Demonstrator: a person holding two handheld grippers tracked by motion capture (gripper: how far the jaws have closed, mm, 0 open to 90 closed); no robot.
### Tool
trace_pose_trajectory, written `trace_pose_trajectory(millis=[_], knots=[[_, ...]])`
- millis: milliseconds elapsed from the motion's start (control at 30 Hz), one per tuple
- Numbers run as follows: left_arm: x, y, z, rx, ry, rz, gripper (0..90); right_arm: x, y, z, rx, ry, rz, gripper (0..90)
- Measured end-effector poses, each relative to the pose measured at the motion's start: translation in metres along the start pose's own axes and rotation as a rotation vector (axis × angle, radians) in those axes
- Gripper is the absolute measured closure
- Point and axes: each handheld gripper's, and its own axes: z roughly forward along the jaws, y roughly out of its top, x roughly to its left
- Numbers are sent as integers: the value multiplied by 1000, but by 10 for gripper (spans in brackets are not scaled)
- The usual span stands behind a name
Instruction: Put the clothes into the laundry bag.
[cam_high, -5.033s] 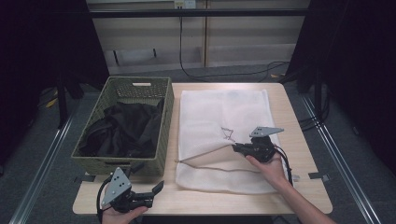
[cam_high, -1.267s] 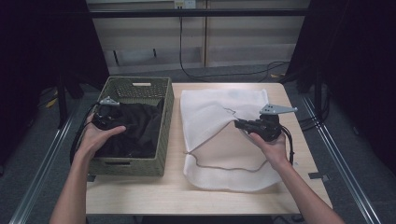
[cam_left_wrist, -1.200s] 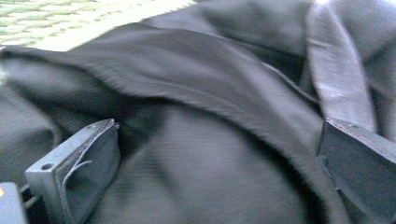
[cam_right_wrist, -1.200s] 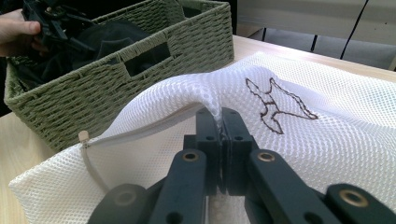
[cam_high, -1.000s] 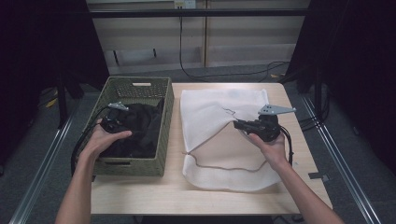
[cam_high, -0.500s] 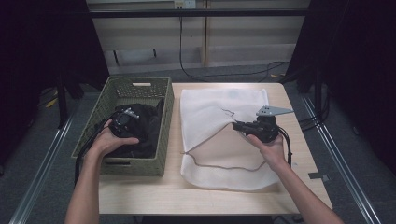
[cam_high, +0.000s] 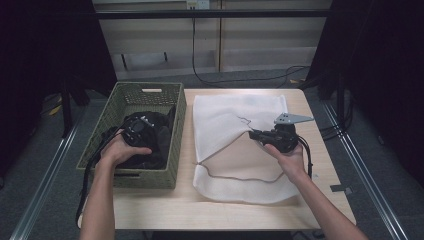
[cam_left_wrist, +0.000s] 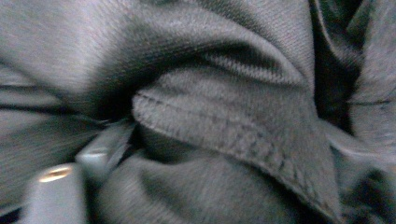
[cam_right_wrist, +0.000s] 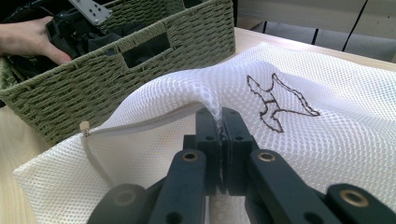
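A green woven basket (cam_high: 145, 176) at the table's left holds dark clothing (cam_high: 162, 131). My left gripper (cam_high: 141, 134) is pushed down into that clothing; its jaws have just been closing. In the left gripper view a hemmed fold of the dark cloth (cam_left_wrist: 224, 121) lies against one finger (cam_left_wrist: 100, 149), and the other finger is buried. A white mesh bag (cam_high: 235, 112) lies flat to the basket's right. My right gripper (cam_right_wrist: 222, 116) is shut on the bag's upper layer (cam_right_wrist: 205, 88) and holds it raised, so the mouth gapes toward the basket (cam_right_wrist: 140, 70).
The bag carries a dark stitched bird outline (cam_right_wrist: 275, 100) and a zip with a small pull (cam_right_wrist: 85, 127) along its mouth. Bare wood table (cam_high: 165, 205) shows in front of the basket and bag. A dark cable (cam_high: 87, 175) trails from the left gripper over the basket's near wall.
The left hand has moved from the basket's left side to its middle and sunk into the dark clothes. The right gripper has kept still, holding the bag's layer.
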Motion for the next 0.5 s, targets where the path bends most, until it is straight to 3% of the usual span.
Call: trace_pose_trajectory(millis=[33, 233, 333, 433, 500], knots=[[0, 0, 0, 3, 24, 1, 280, 0, 0, 0, 2, -1, 1, 876], [-3, 3, -4, 25, 67, 4, 473, 0, 0, 1, 5, -1, -1, 875], [-3, 3, -6, 16, 69, -11, 513, 1, -1, 2, 6, -3, 1, 875], [0, 1, -14, -20, 54, -38, 546, 0, 0, 2, 5, -5, 1, 875], [3, -1, -20, -71, 49, -90, 555, -1, 0, 1, 2, -6, 3, 875]])
